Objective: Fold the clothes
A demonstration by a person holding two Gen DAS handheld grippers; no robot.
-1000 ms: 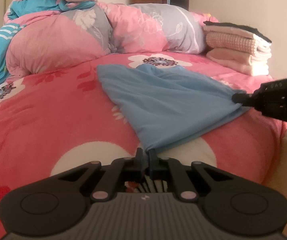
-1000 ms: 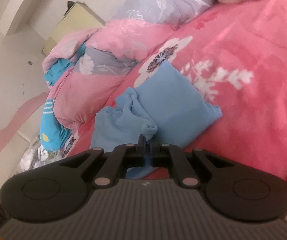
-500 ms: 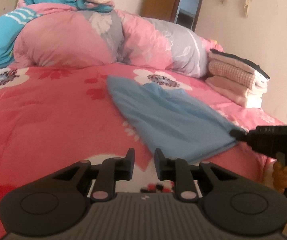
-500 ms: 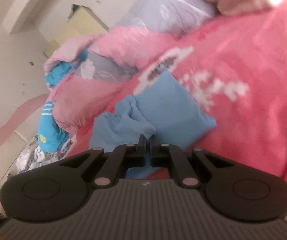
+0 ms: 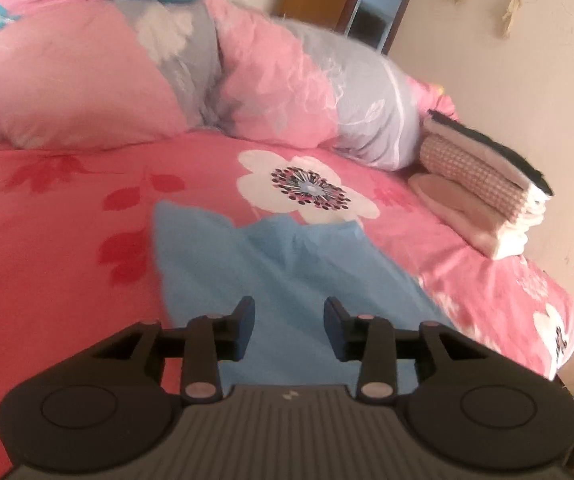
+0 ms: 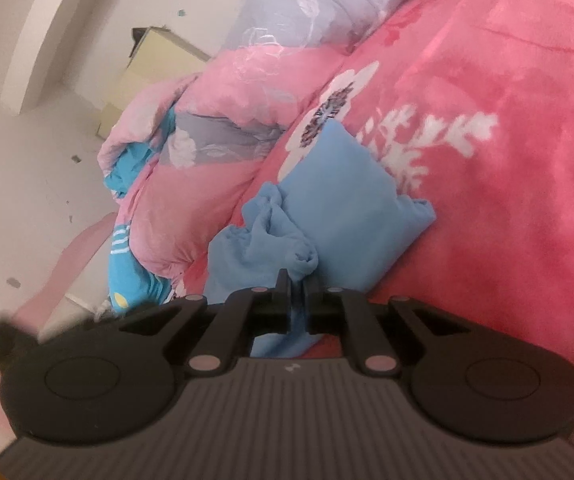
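Bed (image 5: 67, 216): covered by a pink-red blanket printed with white flowers and red leaves; it fills most of both views.
Quilt (image 5: 87, 80): a bulky heap in pink and grey with white blossoms, bunched along the far side of the bed; a turquoise cloth (image 6: 127, 276) with white stripes is tucked into it.
Light blue garment (image 5: 287, 276): lies on the blanket in the middle of the bed, near the large white flower; mostly flat in the left wrist view, while the right wrist view shows one end gathered into crumpled folds (image 6: 271, 236).
Stack of folded clothes (image 5: 483, 184): pale pink, checked and white pieces with a dark one on top, at the bed's far right edge by the wall, well apart from the blue garment.
Left tongs (image 5: 289, 326): have just been opening; the jaws stand moderately apart over the blue garment with nothing between the pads.
Right tongs (image 6: 297, 300): narrow, pinched on a gathered edge of the light blue garment, with blue fabric showing in the slit between the jaws.
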